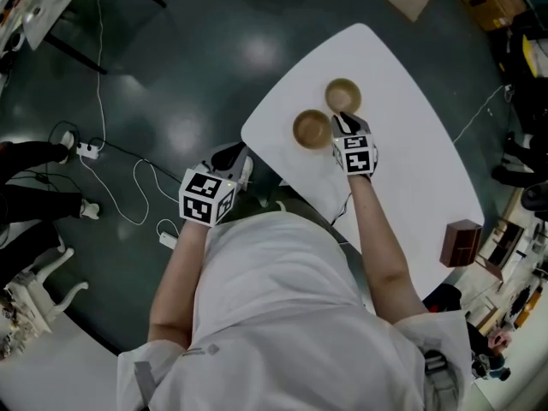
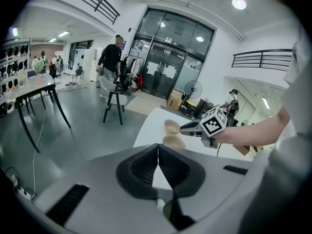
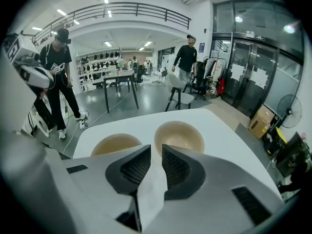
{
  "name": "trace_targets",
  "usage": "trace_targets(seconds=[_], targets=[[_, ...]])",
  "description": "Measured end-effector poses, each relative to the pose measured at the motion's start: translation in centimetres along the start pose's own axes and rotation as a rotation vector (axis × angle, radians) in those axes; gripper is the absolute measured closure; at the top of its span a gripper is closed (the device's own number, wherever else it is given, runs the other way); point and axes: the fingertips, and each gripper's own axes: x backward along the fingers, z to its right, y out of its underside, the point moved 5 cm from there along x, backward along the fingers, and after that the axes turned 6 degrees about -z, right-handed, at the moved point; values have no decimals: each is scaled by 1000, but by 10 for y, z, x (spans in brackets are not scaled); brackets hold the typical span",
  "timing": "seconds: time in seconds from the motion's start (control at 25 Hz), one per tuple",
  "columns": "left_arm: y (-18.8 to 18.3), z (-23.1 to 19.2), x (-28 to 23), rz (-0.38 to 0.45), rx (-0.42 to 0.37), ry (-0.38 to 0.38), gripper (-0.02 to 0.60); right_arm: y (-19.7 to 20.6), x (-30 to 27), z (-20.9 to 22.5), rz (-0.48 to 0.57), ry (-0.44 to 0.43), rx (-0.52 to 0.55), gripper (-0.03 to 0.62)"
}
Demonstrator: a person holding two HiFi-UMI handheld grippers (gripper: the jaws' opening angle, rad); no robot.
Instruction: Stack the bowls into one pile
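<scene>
Two tan bowls sit side by side on the white table [image 1: 411,169], empty and upright: the near one [image 1: 312,129] and the far one [image 1: 342,95]. My right gripper [image 1: 342,120] hovers just behind them, between the two rims. In the right gripper view its jaws [image 3: 156,152] stand apart with only white tabletop showing in the gap; one bowl [image 3: 116,143] lies to the left and the other [image 3: 179,135] just right of the tips. My left gripper [image 1: 238,157] hangs off the table's left edge, shut [image 2: 157,150] and empty, pointing toward both bowls [image 2: 171,126] [image 2: 174,141].
A brown box [image 1: 461,242] stands on the table's right part. Cables and a power strip [image 1: 86,151] lie on the floor at left. A black table [image 2: 29,89], a chair [image 2: 114,99] and people standing [image 3: 58,77] are around the room.
</scene>
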Motion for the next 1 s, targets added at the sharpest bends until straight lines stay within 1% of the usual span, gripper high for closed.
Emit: trace_targets(seconds=[0.16, 0.28, 0.6, 0.8, 1.0], targets=[[-4, 4, -11, -14, -20, 37, 580, 8, 20, 0, 33, 16, -49, 511], [-9, 8, -23, -32, -44, 69, 580, 19, 35, 0, 36, 30, -104, 511], [-16, 17, -63, -109, -125, 145, 578, 56, 70, 0, 44, 90, -248, 511], [-13, 21, -97, -169, -179, 190, 547, 82, 91, -7, 40, 143, -326, 511], [-12, 18, -129, -233, -195, 215, 521, 107, 113, -22, 20, 198, -412, 511]])
